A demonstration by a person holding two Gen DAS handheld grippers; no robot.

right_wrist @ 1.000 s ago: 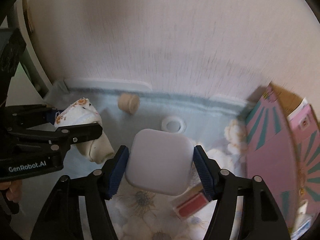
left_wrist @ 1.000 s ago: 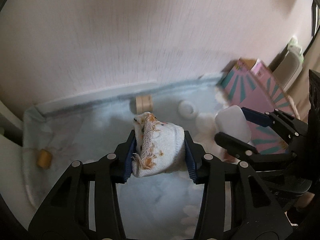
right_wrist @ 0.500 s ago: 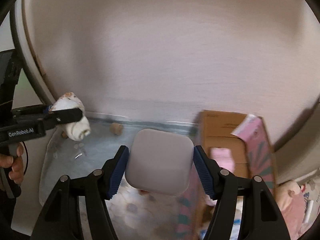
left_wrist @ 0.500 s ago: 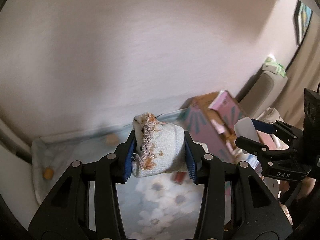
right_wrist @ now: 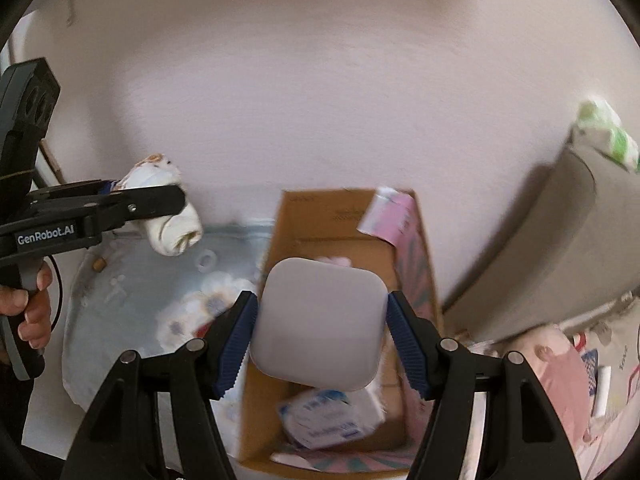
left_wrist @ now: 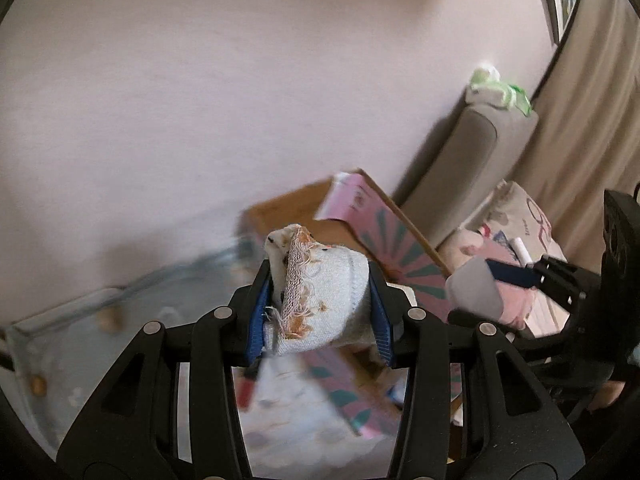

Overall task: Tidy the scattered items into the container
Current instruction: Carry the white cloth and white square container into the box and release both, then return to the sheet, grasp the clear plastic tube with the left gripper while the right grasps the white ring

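Note:
My left gripper point(left_wrist: 320, 312) is shut on a rolled white sock with orange spots point(left_wrist: 324, 300), held in the air left of the box; the sock also shows in the right wrist view point(right_wrist: 168, 216). My right gripper point(right_wrist: 320, 328) is shut on a white rounded square case point(right_wrist: 320, 324) and holds it above the open cardboard box with pink and teal sides point(right_wrist: 344, 232). The box also shows in the left wrist view point(left_wrist: 384, 236). Inside the box lie a blue-and-white packet point(right_wrist: 332, 420) and something pink.
A pale blue floral cloth point(right_wrist: 132, 292) covers the table left of the box, with a white ring point(right_wrist: 206, 260), a small cork-like piece point(right_wrist: 98, 265) and a red item point(left_wrist: 245, 390) on it. A grey chair back point(right_wrist: 560, 240) and pink cushions point(right_wrist: 560, 368) stand right.
Both grippers have risen and moved right with their loads. The right gripper now hangs over the open box; the left follows beside it.

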